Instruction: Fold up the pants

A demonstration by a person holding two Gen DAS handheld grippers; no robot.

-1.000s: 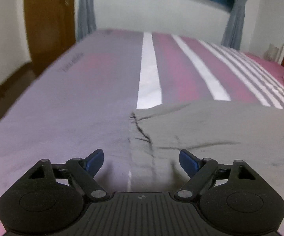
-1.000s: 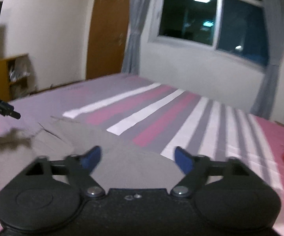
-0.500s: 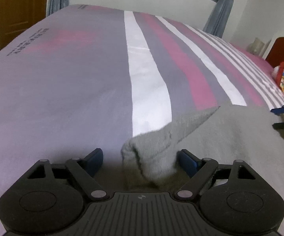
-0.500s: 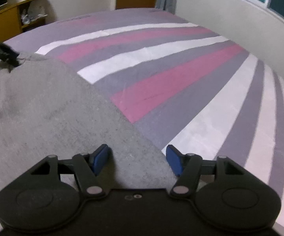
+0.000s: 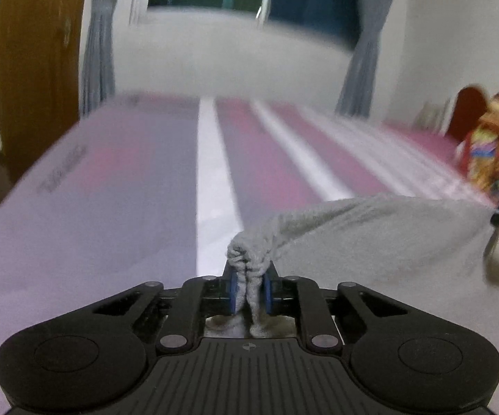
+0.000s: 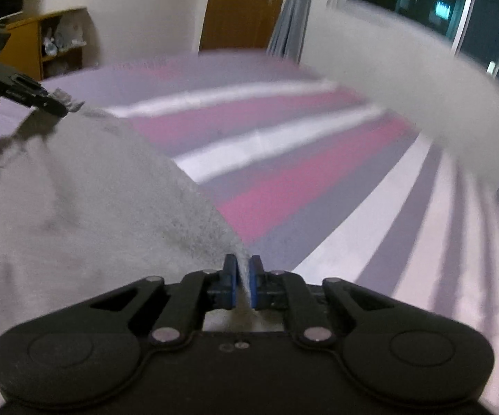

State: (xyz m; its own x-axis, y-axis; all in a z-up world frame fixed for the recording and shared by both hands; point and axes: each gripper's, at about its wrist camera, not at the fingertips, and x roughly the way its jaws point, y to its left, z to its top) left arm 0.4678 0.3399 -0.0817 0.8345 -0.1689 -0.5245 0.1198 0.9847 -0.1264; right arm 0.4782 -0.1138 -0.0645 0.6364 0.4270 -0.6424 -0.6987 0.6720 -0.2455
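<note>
Two tongs (image 5: 249,288), one pants (image 5: 370,238), one bed (image 5: 111,207)

I see the grey pants (image 5: 380,238) lifted off the striped bedsheet (image 5: 118,207), one bunched, wrinkled corner pinched at my left, the fleecy cloth stretched taut across to a flat edge (image 6: 215,221) pinched at my right

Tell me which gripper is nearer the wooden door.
Left. The left gripper, shut on the gray pants, is on the bed's door side. The right gripper, also shut on the pants, is further toward the side with the colorful bag.
</note>
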